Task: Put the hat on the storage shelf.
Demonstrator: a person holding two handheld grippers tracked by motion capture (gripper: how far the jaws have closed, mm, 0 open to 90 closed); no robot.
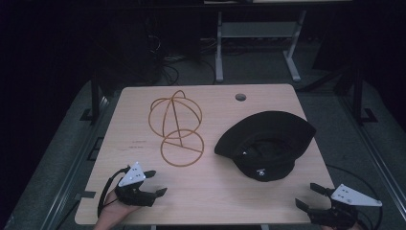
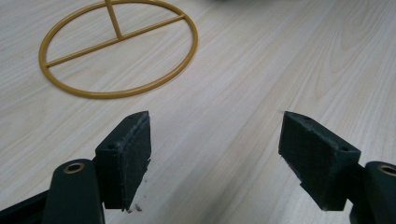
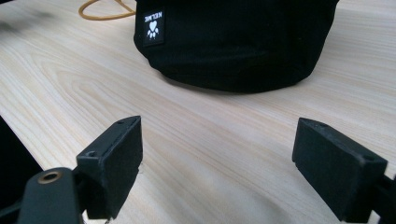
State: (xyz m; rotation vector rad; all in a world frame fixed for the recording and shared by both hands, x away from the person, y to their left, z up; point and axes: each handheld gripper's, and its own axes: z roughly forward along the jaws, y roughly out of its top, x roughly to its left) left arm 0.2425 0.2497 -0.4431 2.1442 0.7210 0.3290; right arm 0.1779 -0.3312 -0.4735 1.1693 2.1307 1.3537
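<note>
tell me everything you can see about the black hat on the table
The black fabric bucket hat lies upside down on the right half of the light wood table, its opening facing up and its wide floppy brim spread around the crown. It looks like soft matte cloth. A small black label with white lettering and a white paw print sits on the side nearest the person. Nothing but the table touches it; the gold wire hat stand stands apart to its left.

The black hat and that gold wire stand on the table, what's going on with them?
Nothing is being held at this moment. A person has a gripper in each hand at the near edge of the table. The left gripper is open, pointing toward the gold wire hat stand. The right gripper is open too, facing the black hat, which lies upside down, brim up, beside the stand.
</note>
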